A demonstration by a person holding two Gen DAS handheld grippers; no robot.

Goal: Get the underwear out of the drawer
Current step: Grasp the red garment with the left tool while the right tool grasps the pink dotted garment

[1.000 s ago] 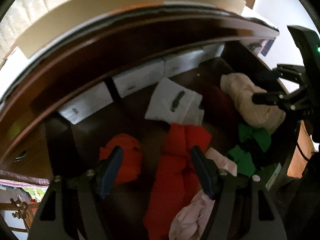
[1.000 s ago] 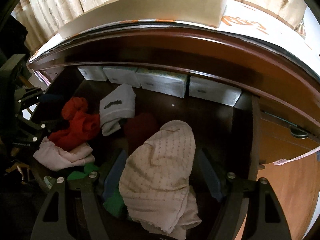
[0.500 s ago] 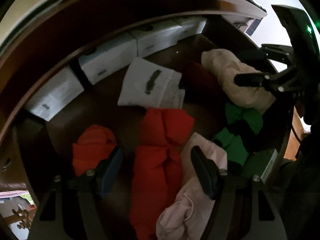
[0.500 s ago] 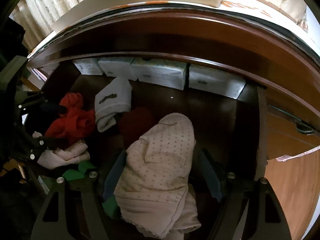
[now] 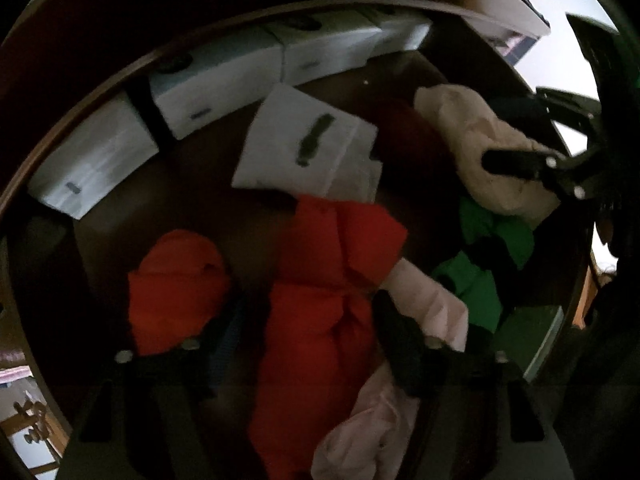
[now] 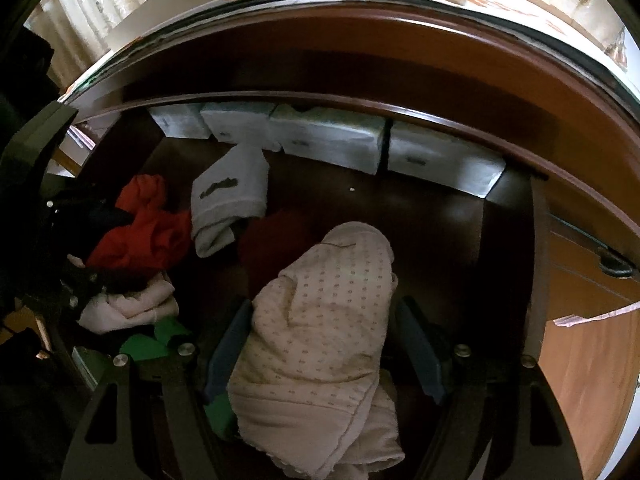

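Low in the frame, the left claw [image 5: 308,332] closes around a crumpled red cloth garment [image 5: 320,320] to lift it, while the right claw [image 6: 326,344] straddles, unclenched, a dotted cream cotton garment [image 6: 320,328] in the dark wooden drawer [image 6: 420,216].

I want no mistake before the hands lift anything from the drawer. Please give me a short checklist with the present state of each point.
1. Drawer open, clothes reachable: ok.
2. Red garment between the left tongs, whose jaws are closing: ok.
3. Left tongs firmly pressing the red garment: cannot tell, picture is dark and blurred.
4. Pink garment beside the red one, clear of the left tongs: not ok, it touches one finger.
5. Dotted cream garment between the right tongs: ok.
6. Right tongs closed on it: not ok, still wide.
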